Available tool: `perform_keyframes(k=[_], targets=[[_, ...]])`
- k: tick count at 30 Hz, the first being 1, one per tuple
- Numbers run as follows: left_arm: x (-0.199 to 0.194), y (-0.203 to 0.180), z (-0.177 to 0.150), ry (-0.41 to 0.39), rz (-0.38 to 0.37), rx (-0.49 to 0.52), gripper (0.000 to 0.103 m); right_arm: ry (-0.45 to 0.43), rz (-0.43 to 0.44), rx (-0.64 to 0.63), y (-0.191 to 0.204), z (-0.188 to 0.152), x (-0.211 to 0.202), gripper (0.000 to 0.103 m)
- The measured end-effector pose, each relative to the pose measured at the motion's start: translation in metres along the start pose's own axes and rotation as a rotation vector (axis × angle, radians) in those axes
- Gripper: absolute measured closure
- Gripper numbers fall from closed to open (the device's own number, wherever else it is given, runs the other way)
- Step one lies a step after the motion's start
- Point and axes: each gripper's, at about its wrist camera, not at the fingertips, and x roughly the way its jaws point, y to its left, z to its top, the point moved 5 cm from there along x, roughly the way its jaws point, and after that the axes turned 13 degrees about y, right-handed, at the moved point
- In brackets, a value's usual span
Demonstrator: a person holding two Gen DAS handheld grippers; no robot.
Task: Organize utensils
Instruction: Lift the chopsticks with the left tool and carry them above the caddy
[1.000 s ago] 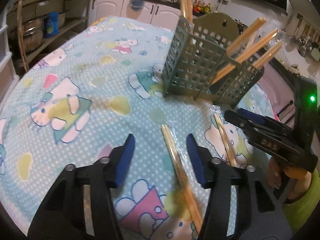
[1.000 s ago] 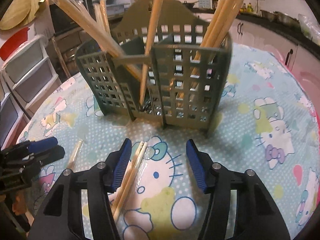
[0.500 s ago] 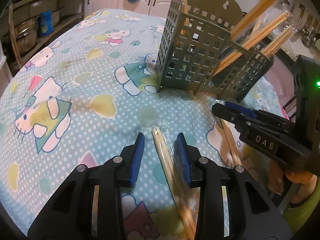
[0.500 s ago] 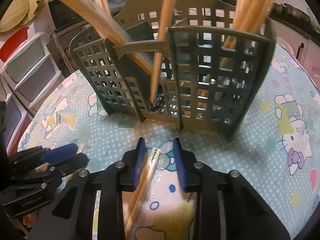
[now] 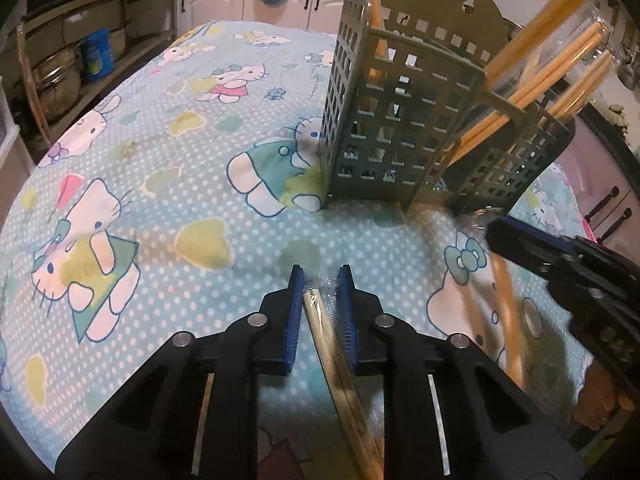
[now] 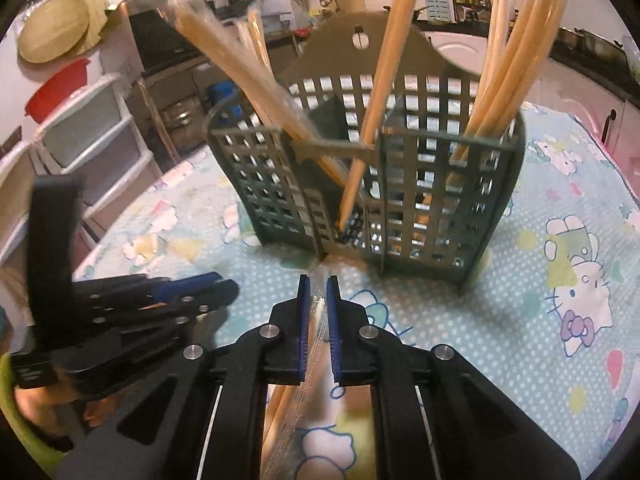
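Observation:
A grey-green slotted utensil holder (image 5: 404, 128) (image 6: 400, 184) stands on the table with several wrapped chopstick pairs upright in its compartments. My left gripper (image 5: 321, 276) is closed around a plastic-wrapped chopstick pair (image 5: 340, 368) lying on the cloth in front of the holder. My right gripper (image 6: 316, 286) is closed around a second wrapped chopstick pair (image 6: 296, 396), also low over the cloth. The right gripper shows in the left wrist view (image 5: 560, 264). The left gripper shows in the right wrist view (image 6: 160, 300).
The table has a light blue cartoon-cat cloth (image 5: 140, 160). Shelves with pots (image 5: 56, 80) stand at the left, white cabinets (image 5: 248, 4) behind. White drawers (image 6: 84, 136) and a red bowl (image 6: 56, 88) stand beyond the table.
Both grippers moved forward toward the holder and closed, each around its wrapped chopstick pair on the cloth.

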Motion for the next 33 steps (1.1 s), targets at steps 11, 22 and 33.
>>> perform_keyframes(k=[11,22,33], targets=[[-0.062,-0.010,0.020,-0.145,-0.078,0.023,0.099,-0.114,0.058,-0.053,0.017,0.013,-0.063,0.099],[-0.151,-0.020,0.045,-0.352,-0.100,0.042,0.099,-0.247,0.077,-0.076,0.021,0.031,-0.121,0.102],[-0.203,-0.025,0.072,-0.476,-0.114,0.049,0.099,-0.377,0.072,-0.089,0.022,0.055,-0.170,0.102]])
